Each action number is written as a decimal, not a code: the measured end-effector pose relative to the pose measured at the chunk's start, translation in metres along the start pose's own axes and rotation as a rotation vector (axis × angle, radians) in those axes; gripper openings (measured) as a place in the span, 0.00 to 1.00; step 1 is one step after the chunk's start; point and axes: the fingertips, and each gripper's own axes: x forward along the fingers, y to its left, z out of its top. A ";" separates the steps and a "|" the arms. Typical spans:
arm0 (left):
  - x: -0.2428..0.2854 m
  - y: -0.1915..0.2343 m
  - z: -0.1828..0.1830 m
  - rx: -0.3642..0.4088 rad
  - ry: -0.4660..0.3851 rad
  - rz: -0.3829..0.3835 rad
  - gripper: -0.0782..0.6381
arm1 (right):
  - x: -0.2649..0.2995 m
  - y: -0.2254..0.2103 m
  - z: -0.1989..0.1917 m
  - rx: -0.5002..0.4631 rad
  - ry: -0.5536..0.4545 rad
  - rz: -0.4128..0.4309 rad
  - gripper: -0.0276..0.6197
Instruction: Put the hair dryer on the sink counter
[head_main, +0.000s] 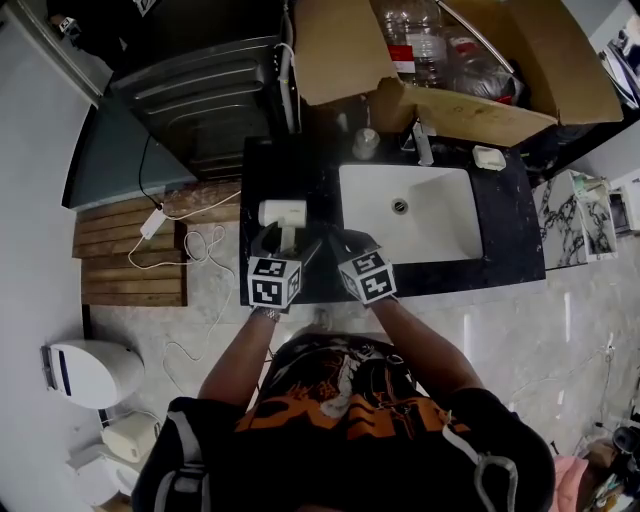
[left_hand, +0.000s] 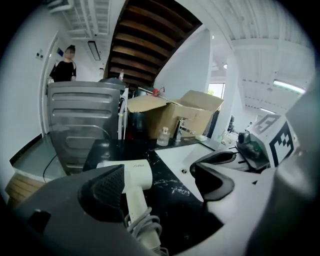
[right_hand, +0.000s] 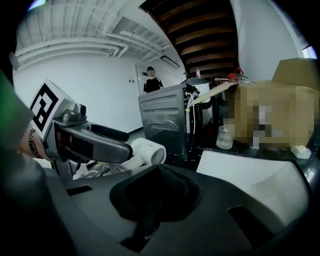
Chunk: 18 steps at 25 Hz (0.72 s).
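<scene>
A white hair dryer lies on the black sink counter, just left of the white basin. In the left gripper view the hair dryer points its handle and coiled cord toward the camera. My left gripper is open, with its jaws spread to either side of the handle and not closed on it. My right gripper hovers beside it over the counter's front edge, shut with nothing held. The right gripper view shows the hair dryer behind the left gripper.
A faucet, a soap dish and a small glass bottle line the counter's back edge. An open cardboard box stands behind them. A grey appliance stands at the left, with wooden slats and a cable on the floor.
</scene>
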 end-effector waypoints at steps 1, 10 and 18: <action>-0.001 -0.005 0.005 0.012 -0.013 -0.008 0.74 | -0.004 0.000 0.005 0.002 -0.014 0.002 0.06; -0.014 -0.048 0.044 0.066 -0.140 -0.068 0.53 | -0.041 -0.005 0.027 0.023 -0.103 0.000 0.06; -0.024 -0.094 0.070 0.098 -0.217 -0.128 0.40 | -0.075 -0.016 0.038 0.028 -0.157 -0.012 0.06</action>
